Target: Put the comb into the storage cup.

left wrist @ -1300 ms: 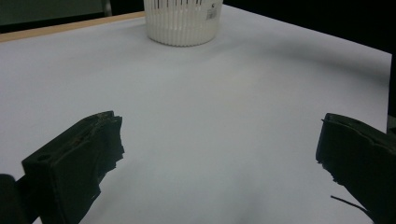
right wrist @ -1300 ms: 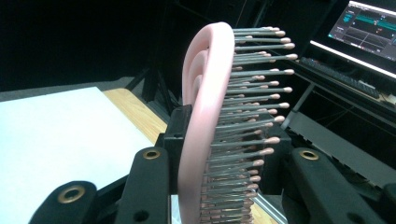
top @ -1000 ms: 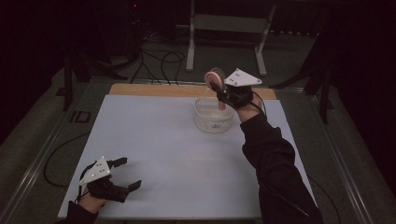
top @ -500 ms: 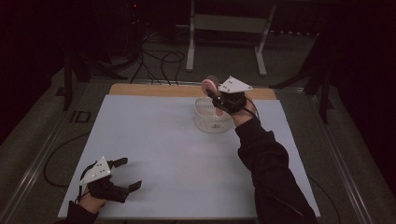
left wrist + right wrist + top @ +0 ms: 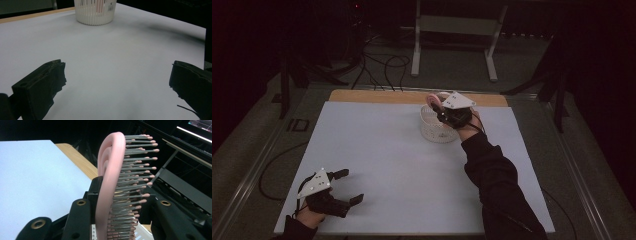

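While the right gripper (image 5: 443,111) pinches the pink hairbrush (image 5: 112,185) over the white basket (image 5: 437,129), the brush's handle is hidden, probably inside; the left gripper (image 5: 343,187) rests spread on the counter (image 5: 402,170).

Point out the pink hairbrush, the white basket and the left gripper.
hairbrush (image 5: 110,180), right gripper view, pink back of the head.
basket (image 5: 93,17), left gripper view, ribbed wall.
left gripper (image 5: 348,186), high view, between the open jaws' tips.
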### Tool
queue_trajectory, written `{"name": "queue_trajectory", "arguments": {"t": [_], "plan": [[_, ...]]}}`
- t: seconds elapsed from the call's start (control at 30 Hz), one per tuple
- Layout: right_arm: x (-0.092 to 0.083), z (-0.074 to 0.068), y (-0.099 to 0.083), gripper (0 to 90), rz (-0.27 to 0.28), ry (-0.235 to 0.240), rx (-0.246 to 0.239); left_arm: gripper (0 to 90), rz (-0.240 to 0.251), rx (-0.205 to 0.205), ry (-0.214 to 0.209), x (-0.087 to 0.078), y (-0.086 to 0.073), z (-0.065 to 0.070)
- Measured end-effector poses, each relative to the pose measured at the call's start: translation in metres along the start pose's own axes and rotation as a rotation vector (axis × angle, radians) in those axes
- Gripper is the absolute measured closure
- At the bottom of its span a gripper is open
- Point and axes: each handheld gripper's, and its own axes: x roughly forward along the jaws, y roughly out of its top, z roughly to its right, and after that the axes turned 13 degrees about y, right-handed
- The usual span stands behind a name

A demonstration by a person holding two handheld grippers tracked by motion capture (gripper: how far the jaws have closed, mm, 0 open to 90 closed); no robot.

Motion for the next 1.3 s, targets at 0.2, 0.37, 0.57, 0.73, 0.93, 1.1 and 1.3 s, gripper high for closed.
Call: {"name": "queue_trajectory", "arguments": {"t": [0.2,0.37,0.57,0.73,0.93,1.1,1.3], "plan": [[0.005,-0.005,-0.008,64.4,-0.012,-0.005,-0.022,0.0,-0.001,-0.001,-0.003,0.0,0.0,0.0],[0.008,-0.008,-0.014,64.4,-0.02,-0.008,-0.046,0.0,-0.002,0.0,-0.003,0.0,0.0,0.0],[0.011,-0.012,-0.017,64.4,-0.03,-0.01,-0.074,0.0,-0.003,0.002,-0.005,0.0,0.0,0.0],[0.012,-0.017,-0.018,64.3,-0.034,-0.012,-0.096,0.0,-0.002,0.003,-0.006,0.0,0.0,0.0],[0.014,-0.024,-0.019,64.1,-0.036,-0.019,-0.119,0.0,0.0,0.002,-0.007,0.0,0.0,0.0],[0.017,-0.033,-0.02,63.7,-0.045,-0.027,-0.15,0.0,0.003,0.001,-0.006,-0.001,0.0,0.0],[0.02,-0.043,-0.022,63.6,-0.052,-0.041,-0.192,0.0,0.005,-0.002,-0.006,-0.001,0.0,-0.001]]}}
